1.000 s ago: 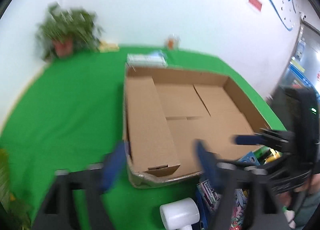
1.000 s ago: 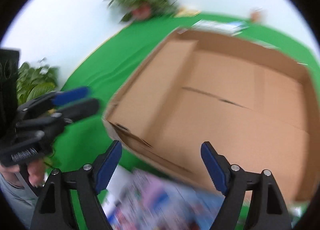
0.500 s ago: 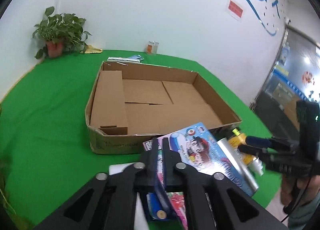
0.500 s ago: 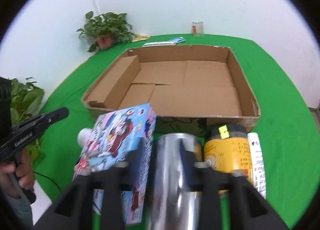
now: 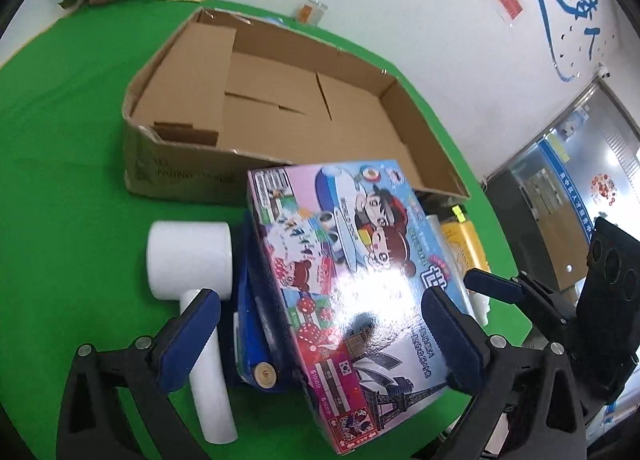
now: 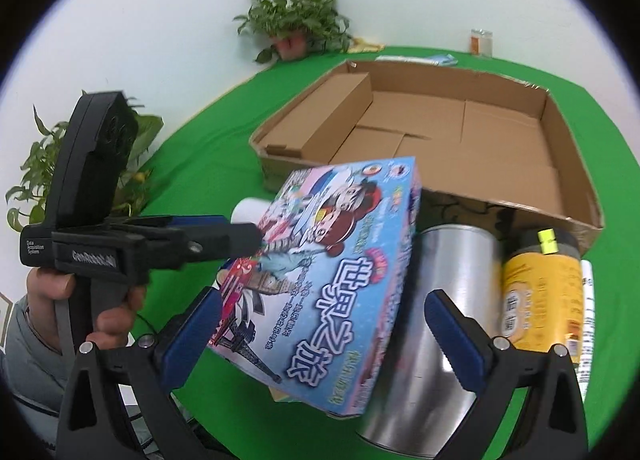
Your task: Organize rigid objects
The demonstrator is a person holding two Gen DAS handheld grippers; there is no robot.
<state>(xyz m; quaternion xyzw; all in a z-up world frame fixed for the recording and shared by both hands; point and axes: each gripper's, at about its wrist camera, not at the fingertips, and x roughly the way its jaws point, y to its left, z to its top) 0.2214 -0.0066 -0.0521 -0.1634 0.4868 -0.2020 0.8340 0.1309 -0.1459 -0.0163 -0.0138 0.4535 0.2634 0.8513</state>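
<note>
The step in hand looks like choosing the first thing to pack. Both tools have just been opening: the left tool [image 5: 320, 324] stands wide around the game box [image 5: 352, 280] without pressing it, the right tool [image 6: 324, 324] wide and holding nothing. The cardboard box [image 5: 180, 164] lies at 12 o'clock, still without objects. The next move calls for closing on the game box, which leans over the steel can [image 6: 440, 320]. The white mallet [image 5: 192, 260] at 9 o'clock crowds the left finger.
</note>
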